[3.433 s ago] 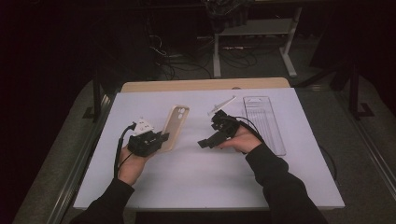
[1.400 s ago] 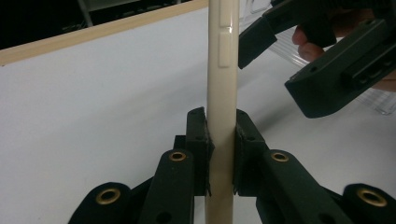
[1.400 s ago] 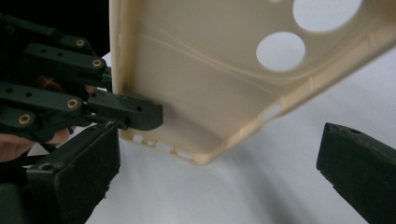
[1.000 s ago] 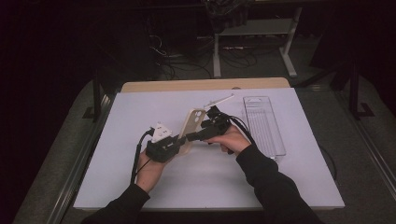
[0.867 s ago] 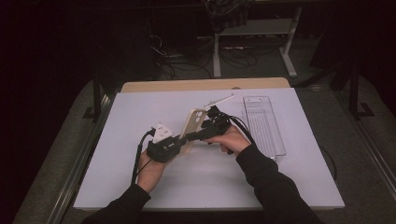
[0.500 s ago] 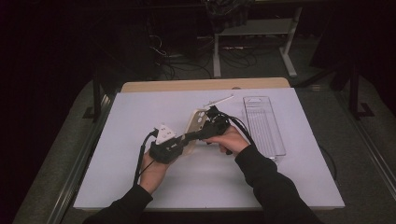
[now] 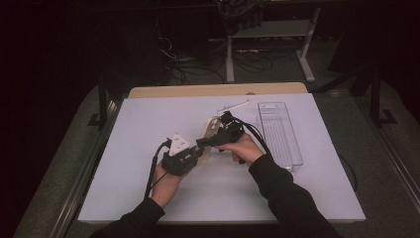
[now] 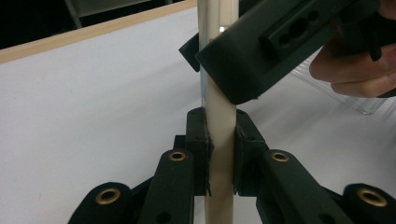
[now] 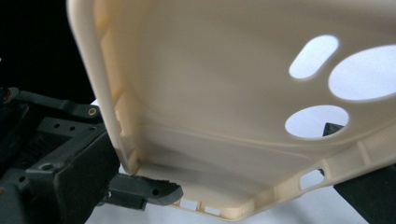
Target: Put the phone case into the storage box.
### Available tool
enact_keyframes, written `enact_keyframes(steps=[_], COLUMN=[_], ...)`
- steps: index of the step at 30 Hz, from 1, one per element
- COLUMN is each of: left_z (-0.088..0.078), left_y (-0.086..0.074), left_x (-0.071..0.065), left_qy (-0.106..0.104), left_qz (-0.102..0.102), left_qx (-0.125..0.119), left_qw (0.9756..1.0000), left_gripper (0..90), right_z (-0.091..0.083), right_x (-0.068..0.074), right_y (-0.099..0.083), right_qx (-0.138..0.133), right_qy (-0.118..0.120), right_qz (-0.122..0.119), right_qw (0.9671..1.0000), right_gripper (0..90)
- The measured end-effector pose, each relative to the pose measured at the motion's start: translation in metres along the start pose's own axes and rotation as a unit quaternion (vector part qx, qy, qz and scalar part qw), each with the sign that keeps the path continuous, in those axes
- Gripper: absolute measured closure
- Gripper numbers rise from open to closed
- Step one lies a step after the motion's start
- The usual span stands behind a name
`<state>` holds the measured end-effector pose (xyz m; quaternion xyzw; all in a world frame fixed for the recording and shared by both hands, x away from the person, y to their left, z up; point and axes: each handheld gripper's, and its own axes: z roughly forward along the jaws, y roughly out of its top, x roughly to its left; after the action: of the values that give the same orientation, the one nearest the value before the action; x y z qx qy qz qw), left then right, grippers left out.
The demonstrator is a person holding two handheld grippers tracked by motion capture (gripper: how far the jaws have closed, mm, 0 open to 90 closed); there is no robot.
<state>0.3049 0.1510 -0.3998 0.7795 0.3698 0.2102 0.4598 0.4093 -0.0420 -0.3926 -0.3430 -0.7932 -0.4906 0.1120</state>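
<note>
Cream-coloured phone case (image 7: 210, 133) held up off the white tabletop (image 7: 148, 119), near its middle, between the two hands. Left claw (image 8: 219, 154) is pressed together on the case: in the left gripper view both black jaws pinch the case's thin edge, which rises upright between them. From above, the left claw (image 7: 190, 157) sits low and left of the case, with the grey three-cornered plate (image 7: 179, 145) on top and a black cable (image 7: 151, 168) trailing back along the left hand (image 7: 166, 179). Right claw (image 7: 202, 144) comes in from the right, the right hand (image 7: 243, 148) wrapped round its body, its tip up against the case; in the left gripper view one black jaw of it lies across the case just above the left claw's grip. The right gripper view looks into the hollow inner side of the case (image 9: 224, 107), with three cut-out holes at upper right and small slots along the lower edge; whether the right claw is spread or pinching cannot be told. A clear plastic tray (image 7: 278, 133) lies on the tabletop to the right, well apart from the case. A thin white stick (image 7: 235, 105) lies beyond the hands, near the tray's far end. Dark sleeves (image 7: 292, 198) enter from the bottom.
</note>
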Motion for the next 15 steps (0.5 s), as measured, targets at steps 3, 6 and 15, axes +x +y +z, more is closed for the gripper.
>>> enact_keyframes(steps=[3, 6, 15], left_z=[0.0005, 0.0009, 0.0015], left_y=[-0.0006, -0.0011, -0.0012], left_x=[-0.0013, -0.0021, -0.0029], left_qy=[-0.002, -0.001, 0.0], left_qz=[0.0, 0.0, 0.001], left_qx=[0.002, 0.002, 0.003], left_qw=[1.0, 1.0, 1.0], left_gripper=[79.6, 79.6, 79.5], right_z=[0.0013, 0.0023, 0.003], right_x=[-0.0001, 0.0004, 0.0004], right_y=[-0.0005, -0.0006, -0.0008], right_qx=[0.003, 0.007, 0.007], right_qy=[-0.004, -0.009, -0.012], right_qz=[-0.001, -0.001, -0.001], right_qw=[1.0, 0.9999, 0.9999], right_gripper=[0.0, 0.0, 0.2])
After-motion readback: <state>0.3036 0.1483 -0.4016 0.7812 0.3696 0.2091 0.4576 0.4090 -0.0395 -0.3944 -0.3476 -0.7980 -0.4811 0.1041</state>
